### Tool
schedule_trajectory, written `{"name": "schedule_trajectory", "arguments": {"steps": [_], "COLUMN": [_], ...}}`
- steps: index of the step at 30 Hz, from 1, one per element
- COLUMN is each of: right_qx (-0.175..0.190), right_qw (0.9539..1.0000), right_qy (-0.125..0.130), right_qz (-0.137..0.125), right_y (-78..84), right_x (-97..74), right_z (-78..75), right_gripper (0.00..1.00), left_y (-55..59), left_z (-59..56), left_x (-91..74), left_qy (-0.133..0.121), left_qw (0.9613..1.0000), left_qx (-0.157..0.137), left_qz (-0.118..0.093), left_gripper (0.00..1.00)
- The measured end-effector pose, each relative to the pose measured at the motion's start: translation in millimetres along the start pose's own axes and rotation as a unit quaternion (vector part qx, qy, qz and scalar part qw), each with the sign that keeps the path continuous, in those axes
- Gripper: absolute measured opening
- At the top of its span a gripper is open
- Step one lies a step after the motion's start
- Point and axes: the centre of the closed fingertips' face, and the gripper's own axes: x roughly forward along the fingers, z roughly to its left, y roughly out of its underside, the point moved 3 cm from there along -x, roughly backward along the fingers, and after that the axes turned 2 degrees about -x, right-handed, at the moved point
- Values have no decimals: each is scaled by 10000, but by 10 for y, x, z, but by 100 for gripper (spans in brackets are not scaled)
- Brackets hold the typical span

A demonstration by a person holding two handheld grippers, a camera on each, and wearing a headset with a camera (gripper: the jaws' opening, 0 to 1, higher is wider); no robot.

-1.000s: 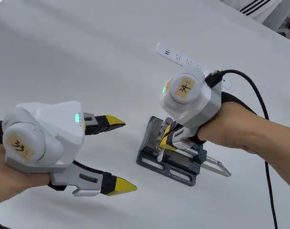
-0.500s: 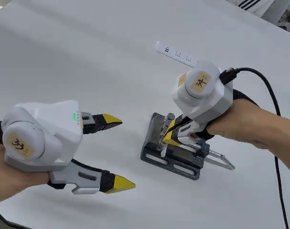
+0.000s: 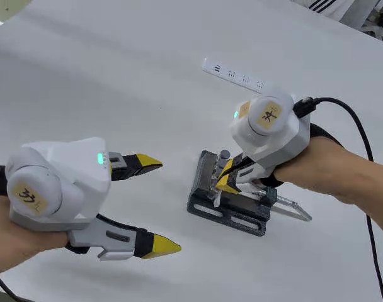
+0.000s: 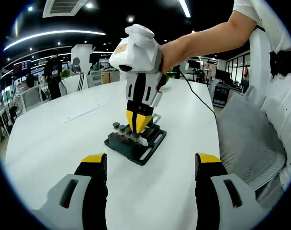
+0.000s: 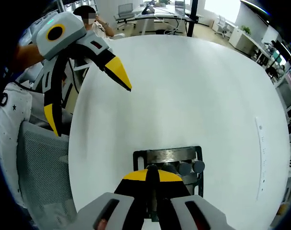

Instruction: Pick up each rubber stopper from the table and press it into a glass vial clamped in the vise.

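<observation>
Grey rubber stoppers (image 5: 184, 167): two sit seated on vials (image 4: 122, 129) at the 3 o'clock end of the row in my right gripper view.
Vise (image 3: 229, 214): dark, flat on the white table (image 3: 116, 75), toward 4 o'clock in the head view, with the vials upright in its clamp.
Right gripper (image 3: 224, 180): pointing straight down onto the row, yellow tips pressed together. Whether a stopper sits under them I cannot tell.
Left gripper (image 3: 159, 204): at 8 o'clock, well apart from the vise, fingers spread wide, holding nothing.
Step, as I read it: seating a stopper in a vial.
How I'd do it: push straight down the vial's axis with the tips centred over the mouth. I'd load gently so the glass neither tilts nor cracks, and steer off the capped neighbours.
Power strip (image 3: 235, 74): at 12 o'clock, out of the way.
</observation>
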Motion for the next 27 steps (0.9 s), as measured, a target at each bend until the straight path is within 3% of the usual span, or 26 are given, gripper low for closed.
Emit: {"name": "schedule_trajectory", "arguments": {"steps": [15, 20, 27], "right_qx": [268, 553, 1032], "right_qw": [9982, 9949, 9853], "right_qy": [347, 449, 697], "right_qz": [-409, -716, -1172], "right_y": [144, 243, 474], "right_x": [-324, -435, -562], "right_z": [18, 88, 154], "right_gripper": [9, 15, 23], "left_y": [-37, -47, -58], "left_z": [-22, -2, 14], "left_x": [-17, -40, -86], "left_qy": [20, -14, -67], "left_qw": [10000, 10000, 10000], "left_qx": [41, 45, -45], "left_qz": [10, 28, 8], "left_gripper": [79, 83, 86]}}
